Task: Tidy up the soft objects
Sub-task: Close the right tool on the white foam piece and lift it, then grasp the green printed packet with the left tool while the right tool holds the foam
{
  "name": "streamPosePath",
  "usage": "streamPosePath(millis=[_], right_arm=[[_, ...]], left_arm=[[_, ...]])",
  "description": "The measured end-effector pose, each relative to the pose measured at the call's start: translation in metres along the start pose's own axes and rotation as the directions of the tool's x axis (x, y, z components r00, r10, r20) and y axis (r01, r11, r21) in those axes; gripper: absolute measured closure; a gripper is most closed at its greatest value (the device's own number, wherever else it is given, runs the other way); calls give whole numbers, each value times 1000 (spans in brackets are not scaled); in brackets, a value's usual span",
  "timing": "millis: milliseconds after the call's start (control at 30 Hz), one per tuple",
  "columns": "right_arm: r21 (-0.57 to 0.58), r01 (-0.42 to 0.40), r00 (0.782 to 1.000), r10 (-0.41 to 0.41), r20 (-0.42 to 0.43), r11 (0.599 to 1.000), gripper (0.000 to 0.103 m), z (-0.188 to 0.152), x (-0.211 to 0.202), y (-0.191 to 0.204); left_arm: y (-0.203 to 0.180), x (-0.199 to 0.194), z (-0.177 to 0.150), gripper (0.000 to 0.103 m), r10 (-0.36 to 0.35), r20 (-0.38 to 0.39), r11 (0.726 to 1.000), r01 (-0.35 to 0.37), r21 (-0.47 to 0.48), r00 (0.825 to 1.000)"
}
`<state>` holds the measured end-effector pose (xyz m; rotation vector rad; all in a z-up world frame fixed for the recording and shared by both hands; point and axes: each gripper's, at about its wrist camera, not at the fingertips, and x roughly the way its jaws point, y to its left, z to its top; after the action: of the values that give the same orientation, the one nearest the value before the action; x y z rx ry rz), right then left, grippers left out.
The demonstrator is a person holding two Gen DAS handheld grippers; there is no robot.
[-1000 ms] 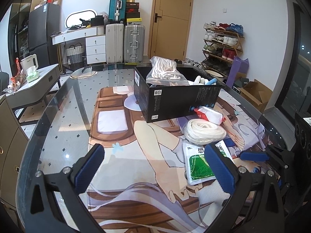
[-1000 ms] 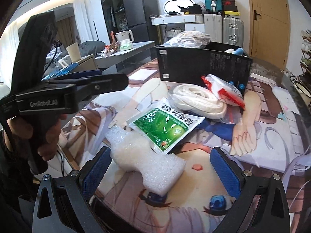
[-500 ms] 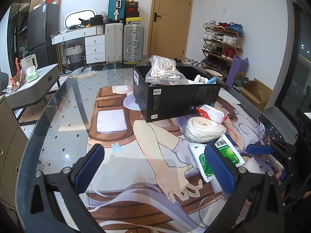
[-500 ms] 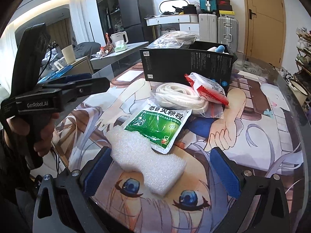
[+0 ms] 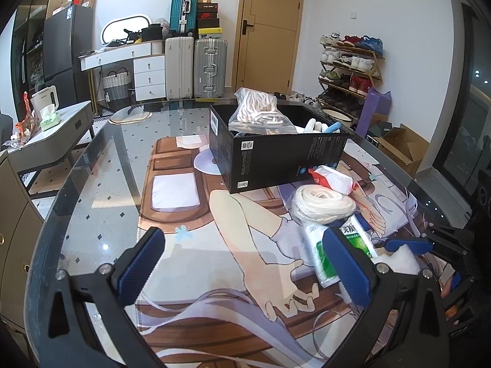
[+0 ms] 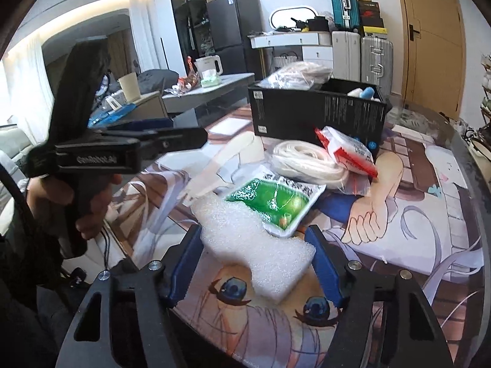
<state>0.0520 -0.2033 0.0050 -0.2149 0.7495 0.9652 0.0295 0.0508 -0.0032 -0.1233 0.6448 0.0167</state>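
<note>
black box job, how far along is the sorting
Done: a bagged rope bundle already sits in the black box. In hand: the right hand-held gripper has been closing around the white foam block. Left: green packet, white rope coil and red-and-white pack lie outside the box.

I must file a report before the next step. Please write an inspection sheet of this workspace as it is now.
Surface: glass table with a printed mat on it.
Job's things: white foam block, green sachet, white cord coil and red-white pack lie on the mat; black box holds a bagged rope.
Clutter: nothing seen.
Grippers: right gripper has just been closing, pads at the foam block's sides; left gripper open, empty.
Cables: thin black cord beside the hand.
Surroundings: suitcases, shoe rack, door.
</note>
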Motion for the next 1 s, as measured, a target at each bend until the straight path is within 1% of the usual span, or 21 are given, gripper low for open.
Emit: streamPosePath(millis=[133,267,467,667,833,900,1000], right_arm=[[2,-19,999,19,35,1000,34,2,-10,-1],[14,-6,997,5,74,1000,34,5,-21,-5],[68,47,989,-56,134,997,34,7,-37,-22],[142,119,974,-144,175,983,34,9,-47,-40],[195,177,959,-214,188,965,34,7,-54,-52],[209,191,955,-230,187,959,34,7,-56,-56],[223,196,953,-239,186,955,34,6,-58,-61]], left_arm=[[0,1,0,0,-2,-2,1000,2,1,1000],[-3,3,-1,0,-13,-10,1000,13,4,1000],[-9,6,-3,0,-44,-33,999,44,9,999],[-26,15,-4,0,-89,-69,995,91,28,994],[-48,28,-5,0,-116,-124,991,124,55,985],[-55,33,-6,0,-120,-145,989,131,65,982],[-63,41,-5,0,-133,-176,988,144,54,975]])
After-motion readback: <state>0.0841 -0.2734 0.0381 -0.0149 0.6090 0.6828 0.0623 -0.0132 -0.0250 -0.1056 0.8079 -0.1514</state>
